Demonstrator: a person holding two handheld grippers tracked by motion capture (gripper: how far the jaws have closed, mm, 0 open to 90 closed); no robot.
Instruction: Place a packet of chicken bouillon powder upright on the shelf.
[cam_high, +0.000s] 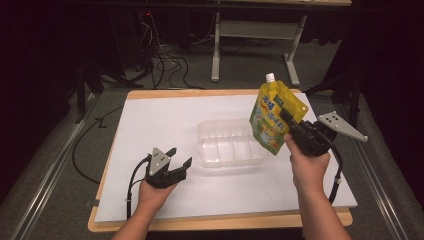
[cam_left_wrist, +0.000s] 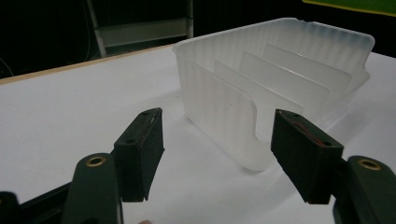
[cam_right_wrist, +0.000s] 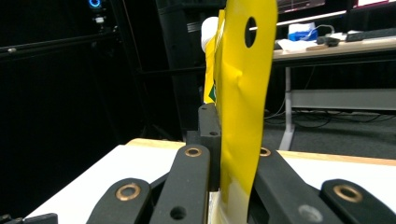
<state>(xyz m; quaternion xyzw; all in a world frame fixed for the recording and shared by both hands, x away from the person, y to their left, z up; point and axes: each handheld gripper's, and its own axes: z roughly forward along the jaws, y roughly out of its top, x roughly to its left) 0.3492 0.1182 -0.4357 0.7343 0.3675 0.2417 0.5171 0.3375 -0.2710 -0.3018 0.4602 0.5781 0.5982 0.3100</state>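
High view: our right gripper (cam_high: 292, 131) pinches the pouch (cam_high: 274, 116) above the tray (cam_high: 210, 150), likely to load it; our left gripper (cam_high: 179, 161) gapes empty.

The yellow pouch (cam_high: 275, 116) carries printed characters and a small dark label panel on its front face; both are too small and blurred to read. No other text is legible.

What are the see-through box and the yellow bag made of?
The box looks like thin, frosted plastic: milky, ribbed walls you can see its dividers through. The yellow bag, held in the right gripper, looks like glossy, bendy plastic film; it dents and shines.
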